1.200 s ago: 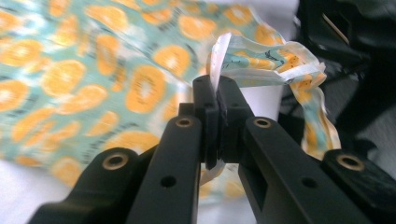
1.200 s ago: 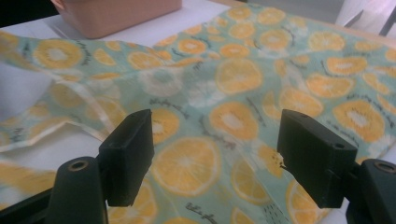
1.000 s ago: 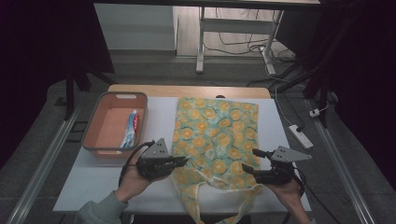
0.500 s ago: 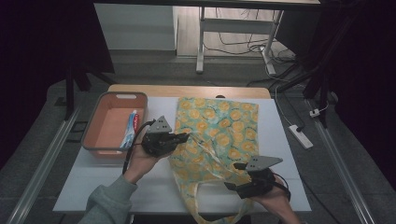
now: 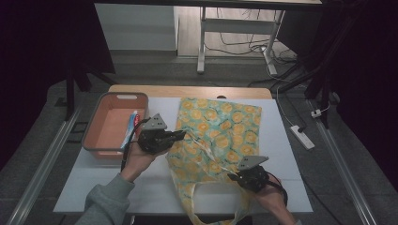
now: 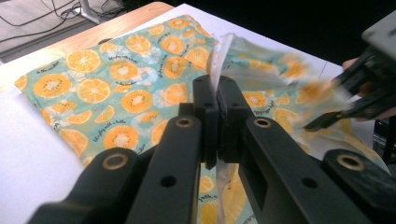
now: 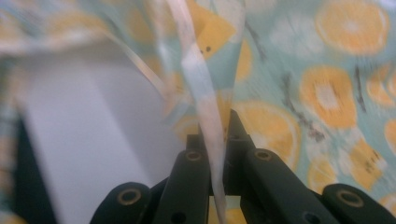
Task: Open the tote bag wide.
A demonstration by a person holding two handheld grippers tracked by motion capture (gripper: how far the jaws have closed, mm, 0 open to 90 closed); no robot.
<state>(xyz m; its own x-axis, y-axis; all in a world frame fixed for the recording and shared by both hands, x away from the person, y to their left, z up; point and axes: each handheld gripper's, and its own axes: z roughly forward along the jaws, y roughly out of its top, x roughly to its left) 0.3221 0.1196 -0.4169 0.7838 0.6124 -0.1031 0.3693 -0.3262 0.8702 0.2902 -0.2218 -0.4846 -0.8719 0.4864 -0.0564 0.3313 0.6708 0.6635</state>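
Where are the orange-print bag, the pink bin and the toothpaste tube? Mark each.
orange-print bag (image 5: 220, 123): high view, flat middle of the cloth.
pink bin (image 5: 107, 127): high view, bare floor inside.
toothpaste tube (image 5: 131, 128): high view, middle of the tube's body.

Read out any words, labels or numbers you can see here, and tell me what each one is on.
Small dark script beside the orange slices on the tote bag: there is lettering, too small and blurred to read.
Printing on the toothpaste tube in the orange bin: too small to read.
Nothing else carries legible text.
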